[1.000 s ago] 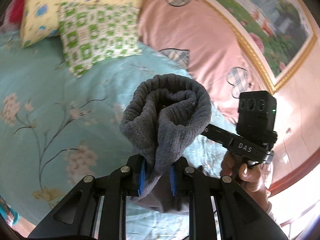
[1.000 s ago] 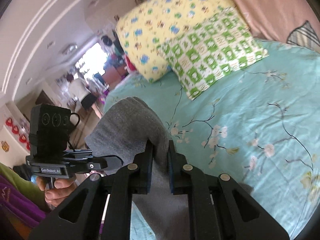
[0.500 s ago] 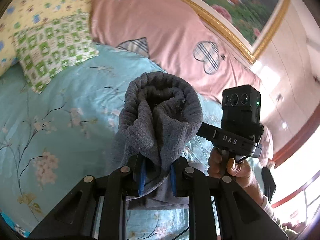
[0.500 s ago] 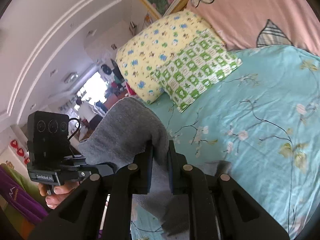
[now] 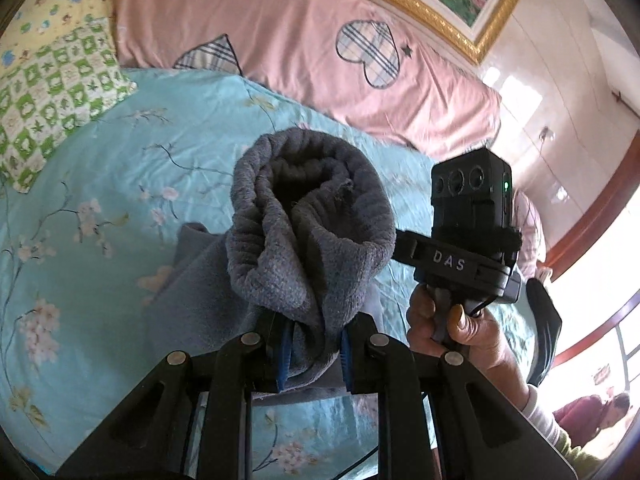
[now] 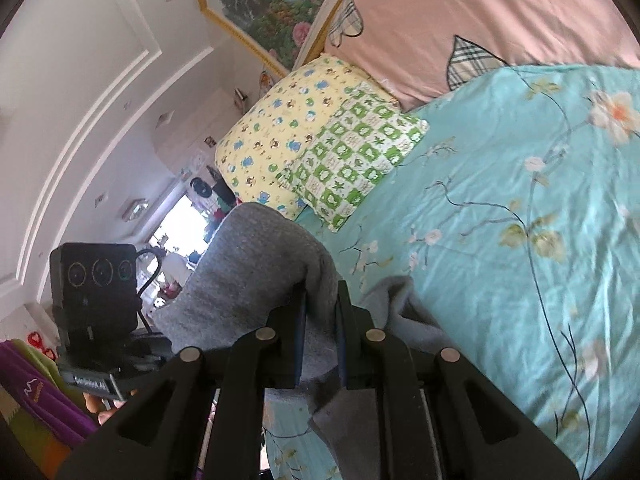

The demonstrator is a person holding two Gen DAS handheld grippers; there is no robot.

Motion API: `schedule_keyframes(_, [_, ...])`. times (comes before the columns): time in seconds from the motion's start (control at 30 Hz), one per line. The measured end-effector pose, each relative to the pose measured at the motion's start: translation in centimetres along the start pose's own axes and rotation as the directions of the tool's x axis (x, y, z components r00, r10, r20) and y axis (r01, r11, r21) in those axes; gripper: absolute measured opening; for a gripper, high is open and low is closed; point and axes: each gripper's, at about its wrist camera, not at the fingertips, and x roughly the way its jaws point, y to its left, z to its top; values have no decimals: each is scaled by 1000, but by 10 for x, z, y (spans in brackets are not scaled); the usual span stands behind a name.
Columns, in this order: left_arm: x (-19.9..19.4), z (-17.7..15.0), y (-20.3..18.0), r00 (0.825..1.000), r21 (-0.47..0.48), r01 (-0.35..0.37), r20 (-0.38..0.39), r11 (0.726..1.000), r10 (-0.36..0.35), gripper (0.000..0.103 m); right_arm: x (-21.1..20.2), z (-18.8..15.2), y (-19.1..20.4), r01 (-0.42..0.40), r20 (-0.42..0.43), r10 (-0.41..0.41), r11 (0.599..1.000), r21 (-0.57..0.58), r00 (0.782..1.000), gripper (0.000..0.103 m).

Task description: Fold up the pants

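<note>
teal floral bed [image 5: 100,168] with 2 pillows [image 6: 304,148], pink quilt [image 5: 280,40], grey pants [image 5: 192,280]

The pants [image 5: 312,236] are grey fleece, thick and fuzzy. One bunched end stands up in a rolled, open mouth with its folds turned inward. From there the fabric hangs down and trails onto the floral turquoise bedsheet [image 5: 100,208], where the lower part [image 6: 404,312] lies rumpled.

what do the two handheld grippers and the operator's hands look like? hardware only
Both grippers, left gripper and right gripper, are matte black linkages with silver pivot pins and blue finger pads. Each carries a black three-lens camera box; the right's mount reads "DAS" with a green LED lit. Right hand is bare, pale cuff at the wrist.
</note>
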Motion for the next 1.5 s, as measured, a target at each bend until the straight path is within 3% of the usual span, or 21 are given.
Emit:
schedule_keyframes(0.37, [47,-17,-23,995,45,6,-102,999,-2,19,-27,-31,-27,58,33,-60,996,72,998,14])
schedule_keyframes(0.57, [62,-24,-35,992,91,1,-124,996,10,19,-40,-44,-35,126,39,-130,987,101,991,14])
schedule_keyframes(0.73, [73,-32,-39,989,115,29,-146,993,-12,23,-51,-52,-35,228,30,-233,967,113,972,17])
schedule_keyframes(0.87, [80,-39,-43,988,146,42,-155,988,-19,37,-66,-61,-31,359,34,-366,925,127,930,18])
schedule_keyframes(0.93, [81,-41,-45,987,162,52,-156,985,-27,45,-77,-65,-26,417,54,-427,899,130,903,34])
schedule_keyframes(0.97, [81,-42,-45,986,163,69,-161,984,-42,56,-82,-66,-23,452,60,-462,882,131,885,41])
schedule_keyframes(1.0, [80,-43,-46,984,158,97,-167,983,-70,61,-89,-68,-20,500,62,-511,855,141,857,55])
schedule_keyframes(1.03, [78,-43,-46,983,154,105,-166,982,-79,61,-94,-69,-19,525,63,-538,838,151,841,61])
schedule_keyframes(1.37, [53,-50,-38,981,153,130,-165,980,-104,66,-114,-78,4,597,88,-619,780,186,781,63])
schedule_keyframes(1.43, [47,-49,-34,981,143,132,-158,981,-109,67,-117,-77,11,627,99,-648,758,181,755,74])
schedule_keyframes(1.5, [41,-47,-30,984,137,126,-144,983,-106,70,-121,-76,17,647,114,-671,739,187,733,79])
